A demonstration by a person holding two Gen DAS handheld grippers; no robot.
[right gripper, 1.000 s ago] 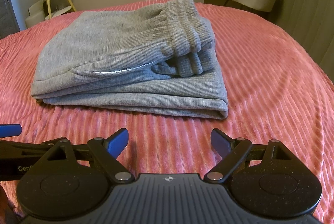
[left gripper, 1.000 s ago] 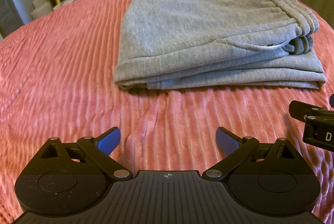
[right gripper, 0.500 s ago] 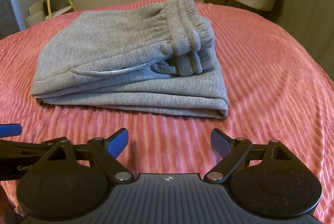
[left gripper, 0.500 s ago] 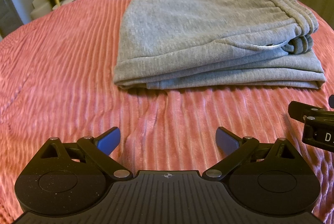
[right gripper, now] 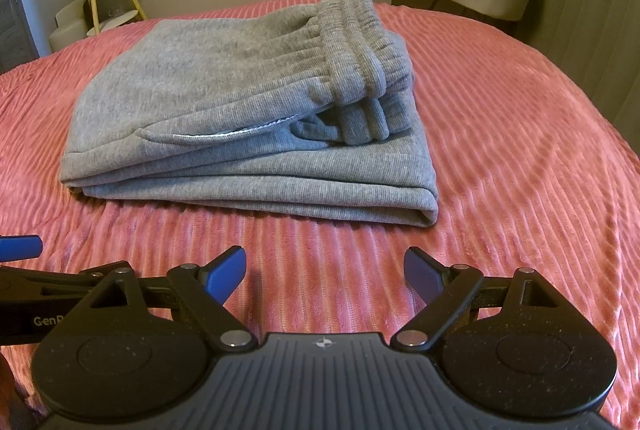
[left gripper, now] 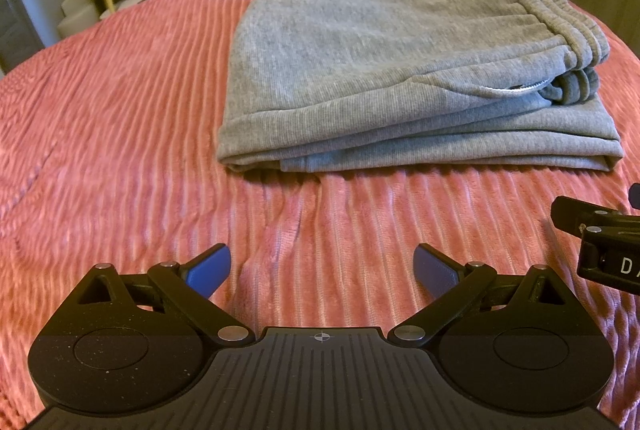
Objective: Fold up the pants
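The grey sweatpants (left gripper: 384,69) lie folded into a thick, layered rectangle on the bed, on its pink ribbed bedspread (left gripper: 120,109). The elastic waistband (right gripper: 356,41) is on top, at the right side of the pile. In front of the pants, near but not touching, the left tool (left gripper: 322,270) and the right tool (right gripper: 324,270) are side by side above the bedspread. Both have their blue fingers spread wide and hold nothing.
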